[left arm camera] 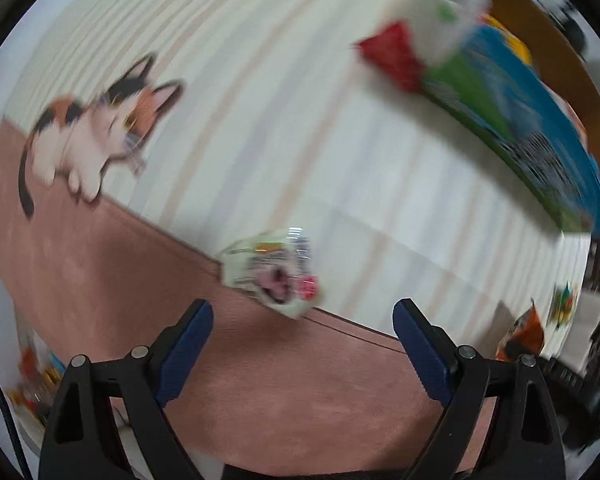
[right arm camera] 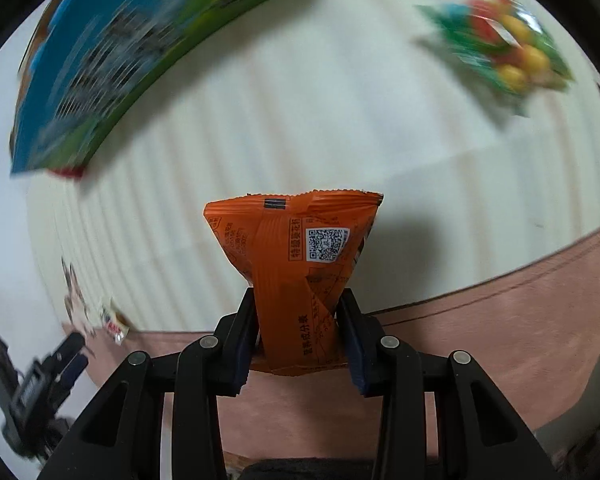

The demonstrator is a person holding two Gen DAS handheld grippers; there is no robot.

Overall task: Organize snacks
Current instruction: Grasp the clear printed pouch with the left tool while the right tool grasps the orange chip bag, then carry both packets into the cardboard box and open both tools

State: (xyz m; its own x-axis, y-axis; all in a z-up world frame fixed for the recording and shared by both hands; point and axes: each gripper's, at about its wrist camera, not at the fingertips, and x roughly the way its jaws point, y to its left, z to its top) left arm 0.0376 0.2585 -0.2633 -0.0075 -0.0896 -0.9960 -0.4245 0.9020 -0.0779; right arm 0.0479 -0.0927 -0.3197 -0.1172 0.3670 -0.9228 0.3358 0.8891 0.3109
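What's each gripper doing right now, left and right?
Left gripper: open, holding nothing, above a small white snack packet.
Right gripper: closed on an orange snack packet.

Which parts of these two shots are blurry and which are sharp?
Left wrist view: smeared throughout, small white packet included; only the open left gripper is crisp. Right wrist view: orange packet in the right gripper sharp, green candy bag smeared.

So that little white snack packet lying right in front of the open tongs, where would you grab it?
Probably across the middle of the small white packet, coming straight down from above. It lies flat on the tablecloth, astride the line where cream meets pink, and looks narrower than the gap of the open left tongs. The picture is blurred.
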